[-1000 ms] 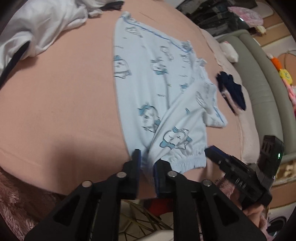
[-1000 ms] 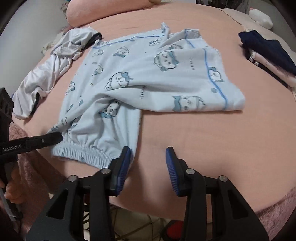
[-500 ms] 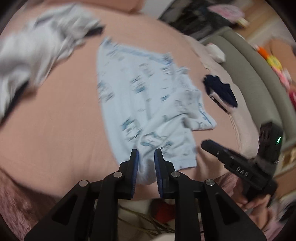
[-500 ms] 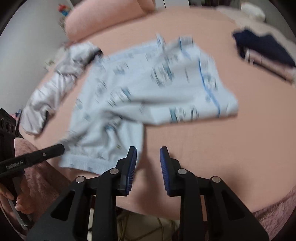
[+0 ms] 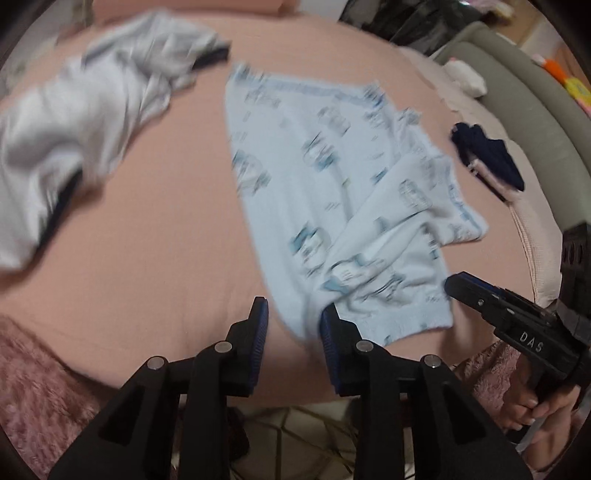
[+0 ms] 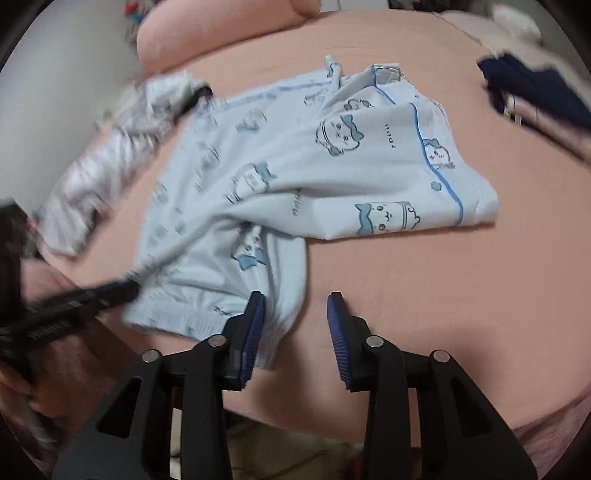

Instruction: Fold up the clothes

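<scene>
A light blue pyjama garment [image 5: 332, 177] with cartoon prints lies partly folded on the pink bed sheet [image 5: 147, 221]. Its elastic hem is at the near edge. My left gripper [image 5: 293, 325] is open, with the hem's left corner lying between its fingers. In the right wrist view the same garment [image 6: 332, 166] shows its folded part on the right. My right gripper [image 6: 295, 317] is open at the hem's right end, where the cloth passes under its left finger [image 6: 255, 314]. Each gripper's tip shows in the other's view: the right gripper [image 5: 458, 284] and the left gripper [image 6: 125, 288].
A crumpled white and grey garment [image 5: 74, 122] lies at the far left of the bed. Navy clothes [image 5: 484, 155] sit on a pink pile at the right edge. A pink pillow [image 6: 221, 26] is at the head, and a grey-green sofa [image 5: 535, 110] stands beyond.
Both grippers closed in half a second ago and have widened again. The views have swung and blurred, and the hem has shifted and bunched slightly at the near edge.
</scene>
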